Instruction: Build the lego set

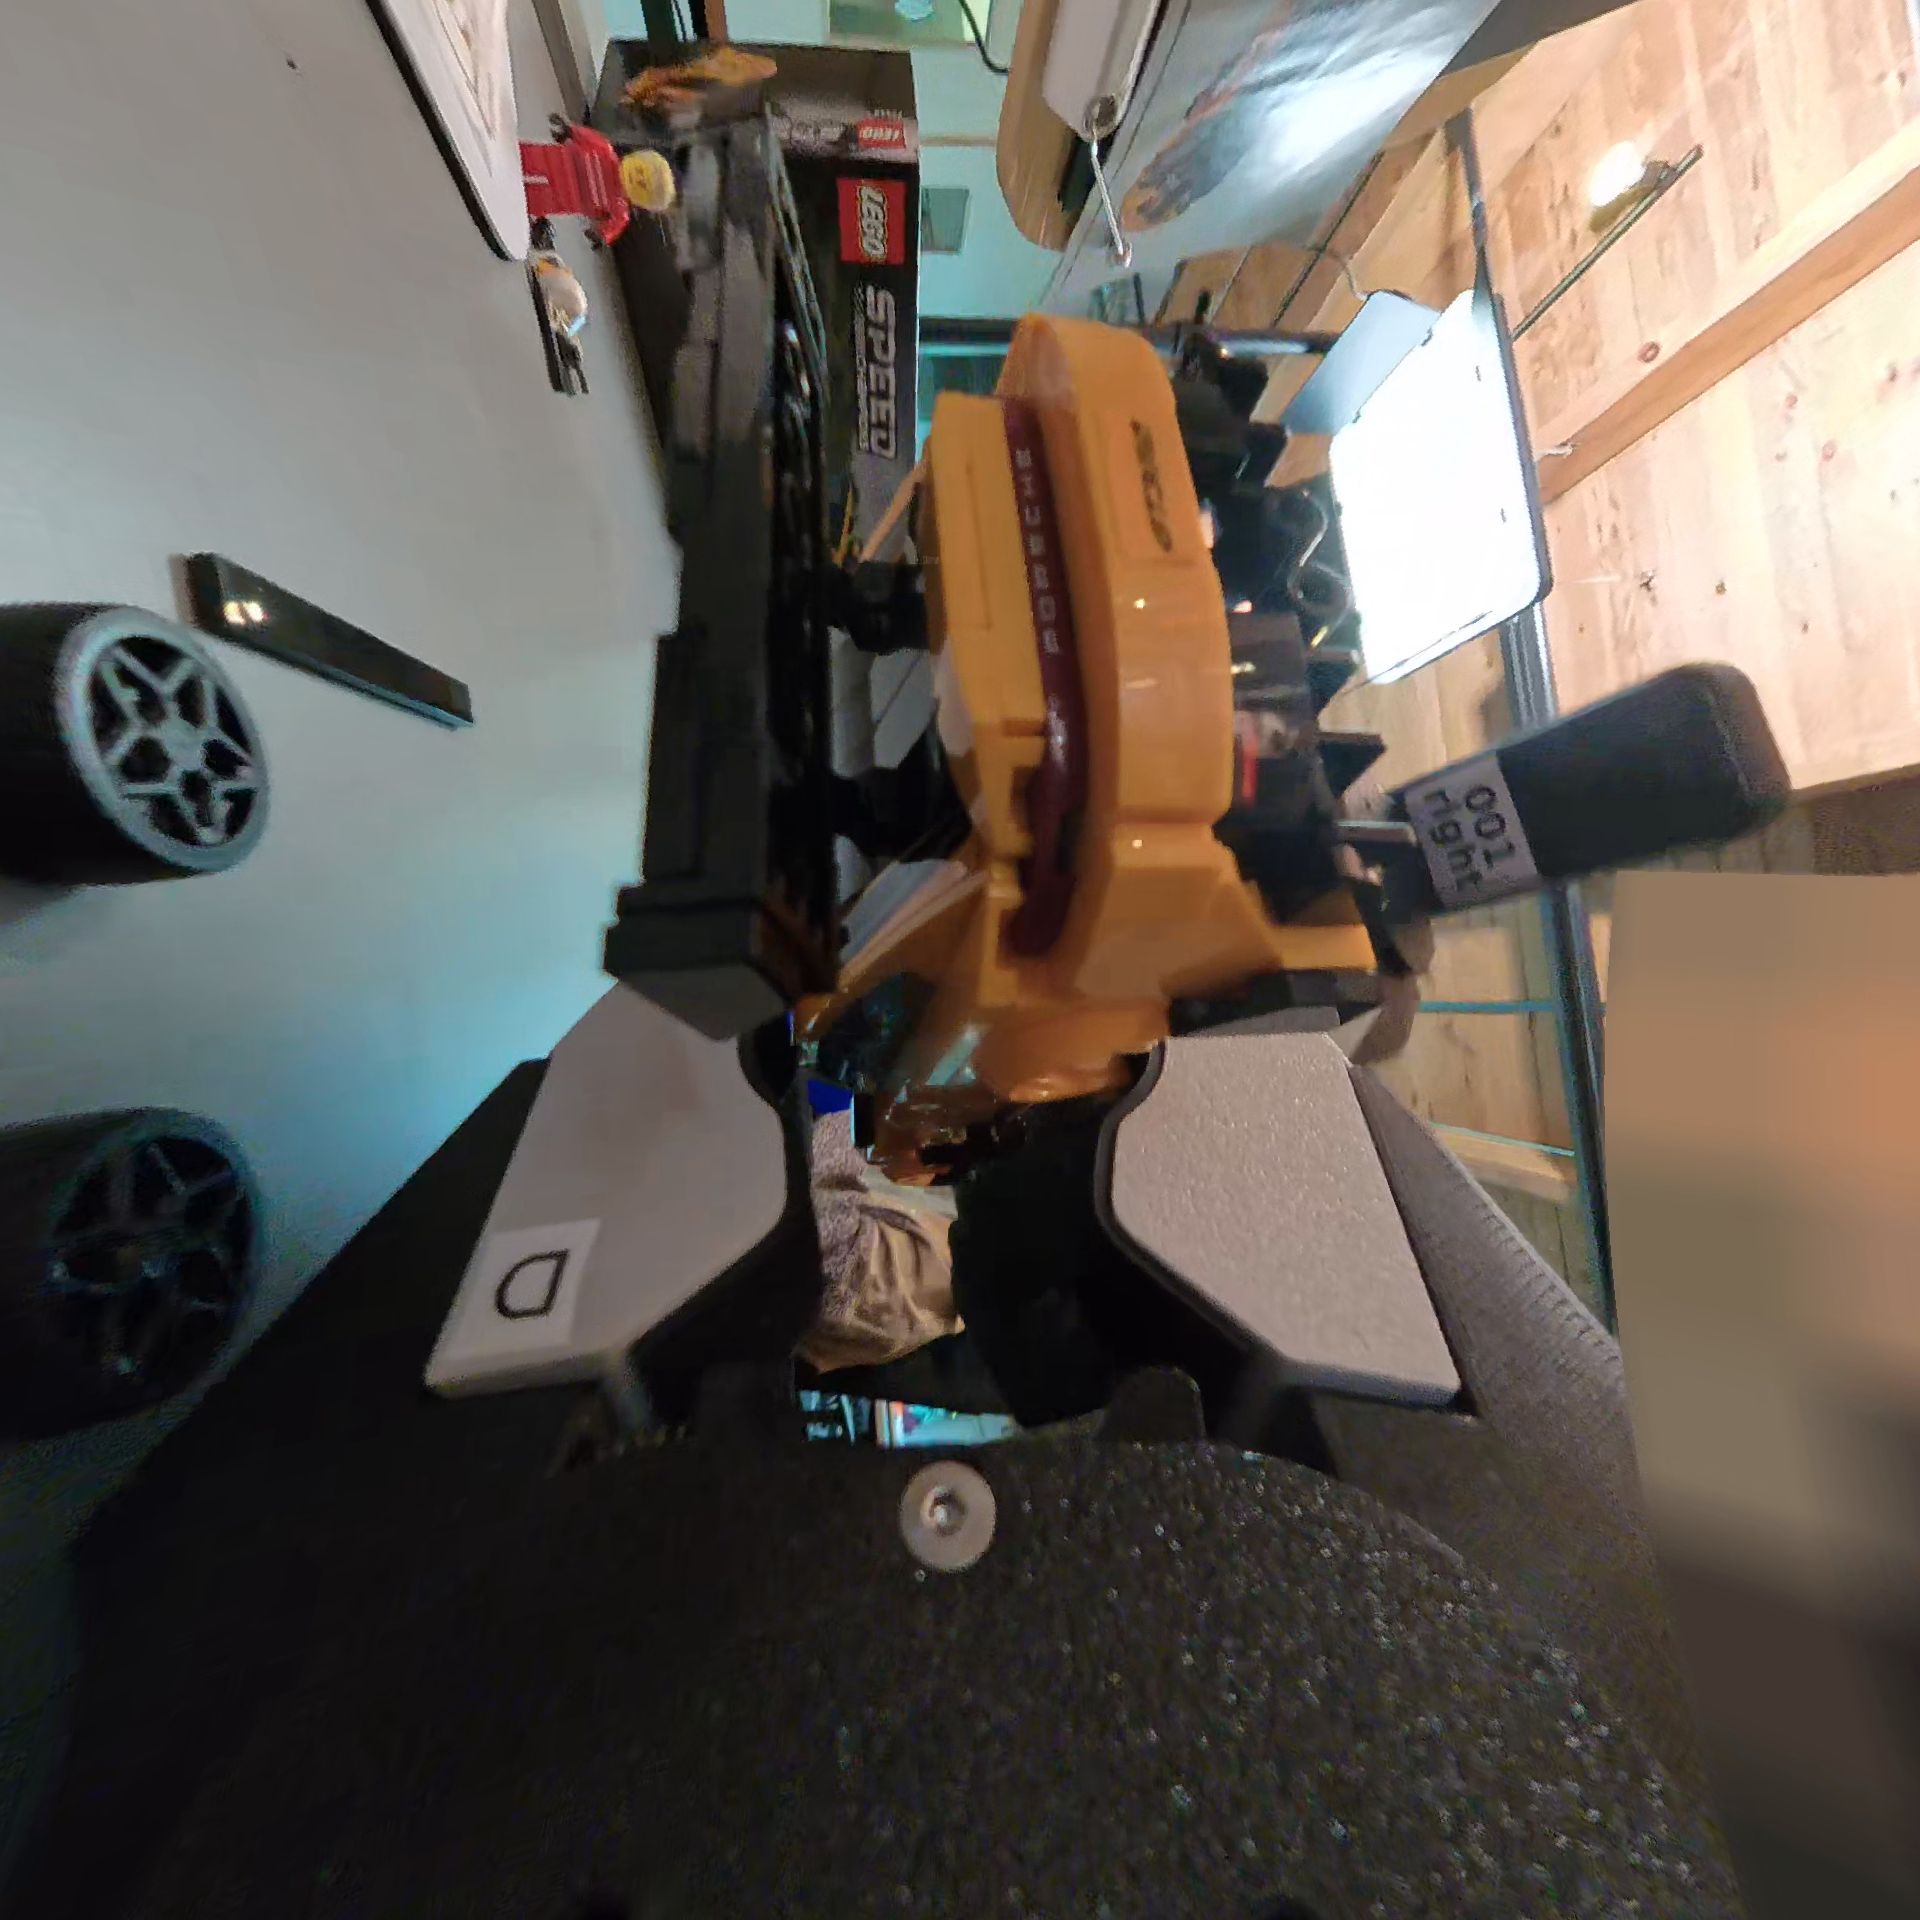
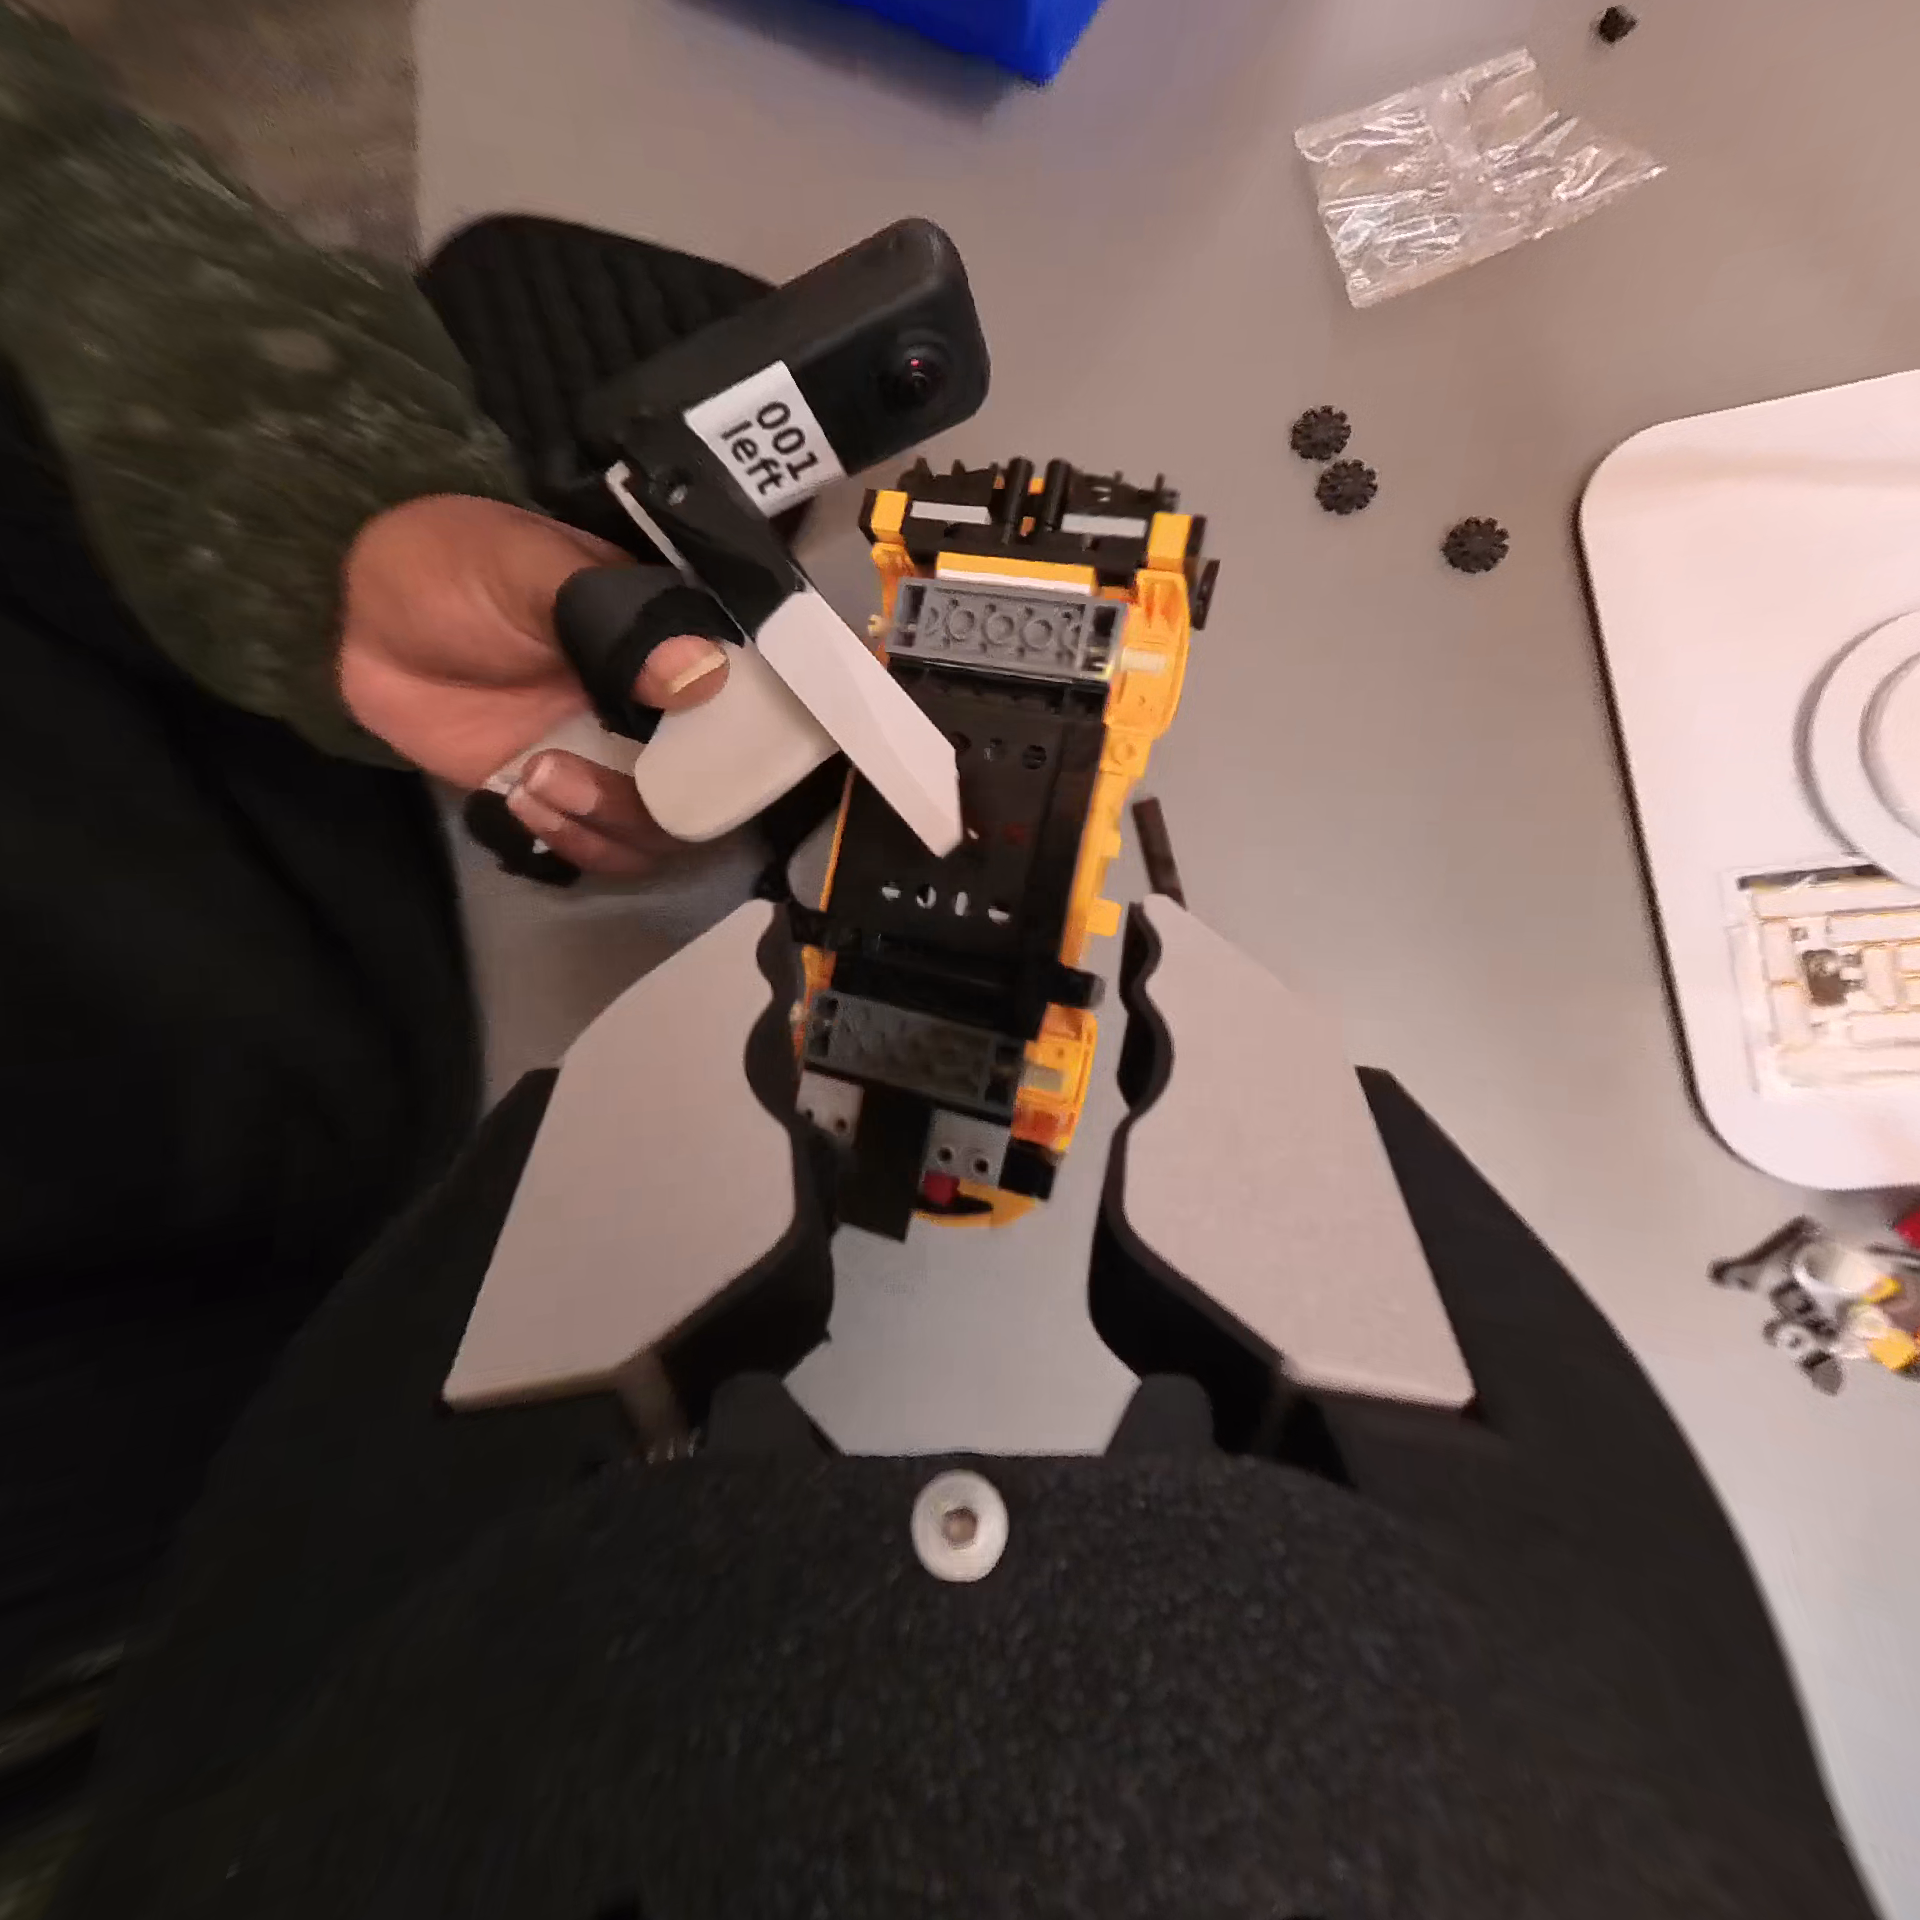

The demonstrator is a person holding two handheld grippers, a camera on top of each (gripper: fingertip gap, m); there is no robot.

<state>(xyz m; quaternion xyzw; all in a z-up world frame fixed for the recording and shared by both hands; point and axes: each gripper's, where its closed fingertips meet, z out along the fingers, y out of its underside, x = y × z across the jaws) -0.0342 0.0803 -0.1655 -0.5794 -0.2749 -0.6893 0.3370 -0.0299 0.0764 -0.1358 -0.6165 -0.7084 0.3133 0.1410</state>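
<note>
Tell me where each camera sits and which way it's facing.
Left wrist view: on the left tongs, rolled sideways, facing the yellow car; own fingers show.
Right wrist view: on the right tongs, facing down at the car's underside over the table; a hand shows.
Shared: the car.

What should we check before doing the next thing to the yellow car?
1. Left gripper holds the yellow car: ok, the car sits between its fingers.
2. Car's underside faces the right gripper: ok.
3. Right gripper free to work: ok, its fingers are apart and empty, either side of the car's near end.
4. Spare wheels ready: ok, two lie on the table.
5. Wheels on the car: not ok, none show.
6. Hold firm enough for pushing parts on: cannot tell.
</note>
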